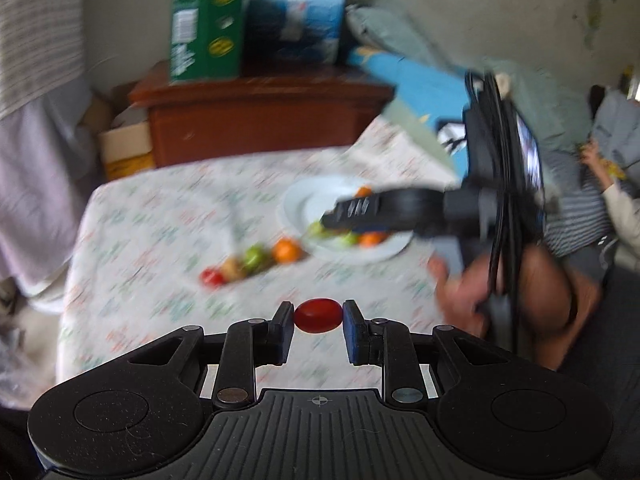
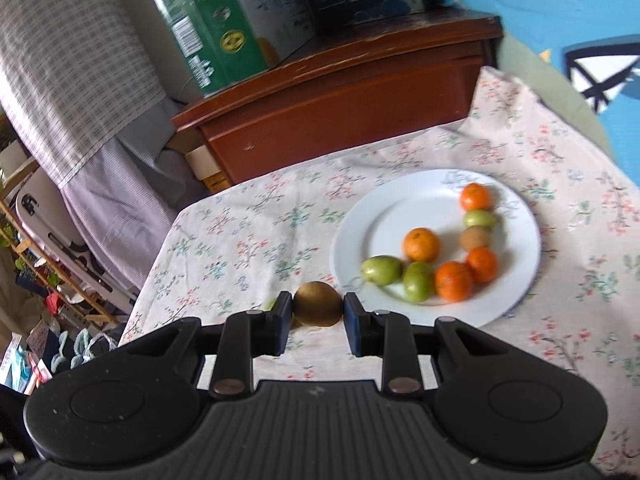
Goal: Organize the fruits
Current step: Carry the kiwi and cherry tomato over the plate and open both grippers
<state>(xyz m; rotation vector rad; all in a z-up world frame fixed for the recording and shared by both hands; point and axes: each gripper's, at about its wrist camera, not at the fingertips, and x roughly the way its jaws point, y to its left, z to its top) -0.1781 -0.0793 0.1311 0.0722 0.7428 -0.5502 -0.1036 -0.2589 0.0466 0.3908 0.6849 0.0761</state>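
My left gripper point(image 1: 318, 315) is shut on a red cherry tomato point(image 1: 318, 315) and holds it above the flowered tablecloth. My right gripper point(image 2: 318, 307) is shut on a brown kiwi point(image 2: 318, 304), just left of a white plate point(image 2: 380, 208). The plate holds several fruits: oranges point(image 2: 421, 244), green fruits point(image 2: 382, 269) and a kiwi point(image 2: 475, 238). In the left wrist view the right gripper point(image 1: 332, 216) reaches over the plate point(image 1: 296, 204). A row of loose fruit lies left of the plate: a red tomato point(image 1: 212, 277), a kiwi point(image 1: 233, 268), a green fruit point(image 1: 256, 257) and an orange point(image 1: 286, 251).
A brown wooden cabinet point(image 2: 340, 100) stands behind the table with a green carton point(image 2: 216, 28) and a blue carton point(image 1: 298, 12) on it. A blue pillow point(image 2: 560, 32) lies at the right. The table's left edge drops off near a cloth-covered chair point(image 2: 80, 80).
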